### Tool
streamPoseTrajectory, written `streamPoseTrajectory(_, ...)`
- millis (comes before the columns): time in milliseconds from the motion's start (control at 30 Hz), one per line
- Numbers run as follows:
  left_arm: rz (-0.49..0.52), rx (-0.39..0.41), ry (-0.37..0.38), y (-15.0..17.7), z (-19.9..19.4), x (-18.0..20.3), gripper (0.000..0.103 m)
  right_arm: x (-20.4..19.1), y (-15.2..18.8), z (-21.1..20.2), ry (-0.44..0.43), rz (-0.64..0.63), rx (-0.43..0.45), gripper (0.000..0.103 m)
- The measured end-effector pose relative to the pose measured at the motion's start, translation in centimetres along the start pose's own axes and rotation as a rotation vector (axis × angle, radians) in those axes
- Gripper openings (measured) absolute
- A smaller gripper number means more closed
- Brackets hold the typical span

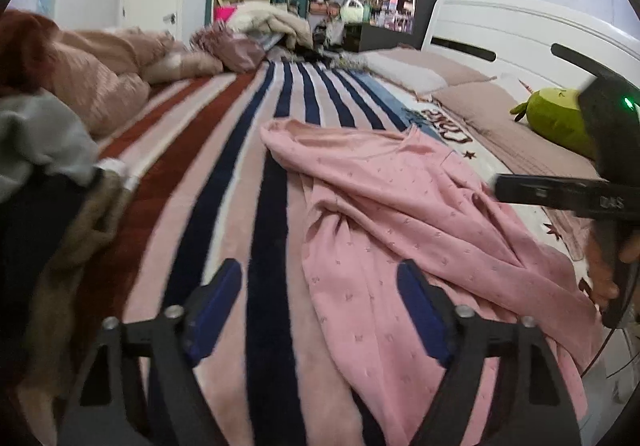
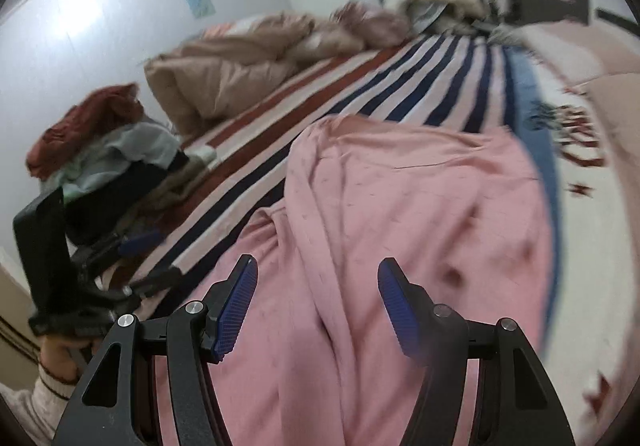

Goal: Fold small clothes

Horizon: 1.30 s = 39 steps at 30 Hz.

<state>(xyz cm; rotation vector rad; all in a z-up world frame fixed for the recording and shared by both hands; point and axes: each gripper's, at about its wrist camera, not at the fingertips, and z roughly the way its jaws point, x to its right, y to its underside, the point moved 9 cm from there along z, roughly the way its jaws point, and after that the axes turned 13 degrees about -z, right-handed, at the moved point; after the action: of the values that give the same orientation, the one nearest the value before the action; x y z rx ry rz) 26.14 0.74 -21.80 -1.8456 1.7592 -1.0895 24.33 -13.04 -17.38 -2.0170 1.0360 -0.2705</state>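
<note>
A pink garment (image 1: 392, 214) with a small printed pattern lies crumpled on the striped blanket (image 1: 224, 150). My left gripper (image 1: 320, 286) is open and empty, hovering over the garment's left edge. My right gripper (image 2: 316, 286) is open and empty just above the middle of the same pink garment (image 2: 400, 206). The right gripper's body shows at the right of the left wrist view (image 1: 568, 194). The left gripper shows at the left edge of the right wrist view (image 2: 132, 246).
A pile of clothes (image 2: 104, 142) in rust, grey and black lies left of the garment. Beige bedding (image 1: 112, 78) is bunched at the far left. A green plush toy (image 1: 556, 118) lies by the white headboard (image 1: 520, 34). Shelves stand behind.
</note>
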Motion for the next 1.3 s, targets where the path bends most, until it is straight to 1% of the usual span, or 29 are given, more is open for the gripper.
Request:
streamPoseTrajectory(67, 0.002, -0.03, 0.003, -0.5, 1.9, -0.2, 0.073, -0.1, -0.7, 2.2, -0.021, -0.005, -0.031, 0.059)
streamPoseTrajectory(100, 0.004, -0.045, 0.005, -0.8, 2.9, -0.3, 0.072, -0.2, -1.2, 3.9, -0.037, -0.019, -0.061, 0.059)
streamPoseTrajectory(200, 0.014, -0.097, 0.022, -1.9, 5.6, -0.4, 0.065, -0.4, -2.1, 7.4, -0.067, -0.046, -0.121, 0.058)
streamPoseTrajectory(233, 0.018, -0.108, 0.025, -2.2, 6.3, -0.4, 0.064, -0.3, -2.3, 8.3, -0.07, -0.05, -0.133, 0.058)
streamPoseTrajectory(267, 0.02, -0.124, 0.035, -2.6, 7.1, -0.4, 0.064, -0.1, -2.4, 8.9, -0.073, -0.05, -0.14, 0.055)
streamPoseTrajectory(300, 0.014, -0.143, 0.053, -2.9, 8.1, -0.4, 0.063, 0.1, -2.6, 9.8, -0.074, -0.043, -0.149, 0.051)
streamPoseTrajectory(333, 0.006, -0.158, 0.066, -3.1, 8.8, -0.5, 0.06, 0.4, -2.7, 10.4, -0.072, -0.036, -0.158, 0.04)
streamPoseTrajectory(367, -0.002, -0.181, 0.078, -3.4, 9.8, -0.5, 0.056, 0.8, -2.7, 11.1, -0.058, -0.039, -0.174, 0.027)
streamPoseTrajectory(400, 0.0, -0.196, 0.08, -3.5, 10.5, -0.5, 0.048, 1.0, -2.7, 11.4, -0.051, -0.05, -0.182, 0.021)
streamPoseTrajectory(433, 0.003, -0.209, 0.085, -3.5, 11.0, -0.4, 0.042, 1.1, -2.6, 11.7, -0.048, -0.061, -0.188, 0.01)
streamPoseTrajectory(467, 0.007, -0.229, 0.103, -3.5, 11.7, -0.1, 0.04, 1.2, -2.8, 11.9, -0.047, -0.063, -0.189, 0.006)
streamPoseTrajectory(500, 0.008, -0.24, 0.117, -3.5, 12.0, 0.1, 0.031, 1.5, -2.9, 11.7, -0.035, -0.061, -0.175, 0.005)
streamPoseTrajectory(533, 0.016, -0.258, 0.136, -3.4, 12.4, 0.7, 0.018, 1.9, -3.1, 11.5, -0.02, -0.057, -0.162, 0.004)
streamPoseTrajectory(567, 0.028, -0.264, 0.141, -3.4, 12.5, 1.0, 0.013, 2.6, -3.4, 11.1, 0.007, -0.045, -0.139, 0.004)
streamPoseTrajectory(633, 0.063, -0.252, 0.119, -3.5, 12.6, 1.7, 0.008, 3.8, -3.8, 10.3, 0.039, -0.017, -0.103, 0.003)
streamPoseTrajectory(700, 0.081, -0.247, 0.103, -3.6, 12.5, 1.8, 0.007, 5.2, -4.2, 9.8, 0.084, -0.001, -0.09, 0.002)
streamPoseTrajectory(833, 0.077, -0.236, 0.067, -3.6, 12.2, 0.8, 0.005, 7.8, -4.1, 9.4, 0.154, 0.044, -0.1, 0.001)
streamPoseTrajectory(967, 0.062, -0.22, 0.016, -3.6, 11.7, -1.1, 0.003, 8.8, -4.0, 9.6, 0.208, 0.039, -0.116, 0.001)
streamPoseTrajectory(1067, 0.037, -0.235, 0.029, -3.2, 11.6, -1.9, 0.003, 9.1, -4.0, 9.9, 0.229, 0.047, -0.129, 0.001)
streamPoseTrajectory(1100, 0.035, -0.234, 0.028, -3.2, 11.5, -2.0, 0.003, 9.2, -3.9, 10.0, 0.226, 0.052, -0.14, 0.001)
streamPoseTrajectory(1133, 0.032, -0.232, 0.031, -3.1, 11.4, -2.1, 0.003, 9.1, -3.9, 10.0, 0.208, 0.06, -0.141, 0.004)
streamPoseTrajectory(1200, 0.029, -0.228, 0.033, -3.1, 11.2, -2.1, 0.004, 8.5, -4.0, 9.2, 0.139, 0.093, -0.129, 0.004)
streamPoseTrajectory(1233, 0.032, -0.224, 0.028, -3.1, 11.1, -2.2, 0.004, 8.3, -4.0, 8.5, 0.125, 0.099, -0.12, 0.005)
streamPoseTrajectory(1300, 0.041, -0.211, -0.003, -3.4, 11.0, -2.8, 0.004, 7.8, -3.9, 6.5, 0.115, 0.095, -0.106, 0.013)
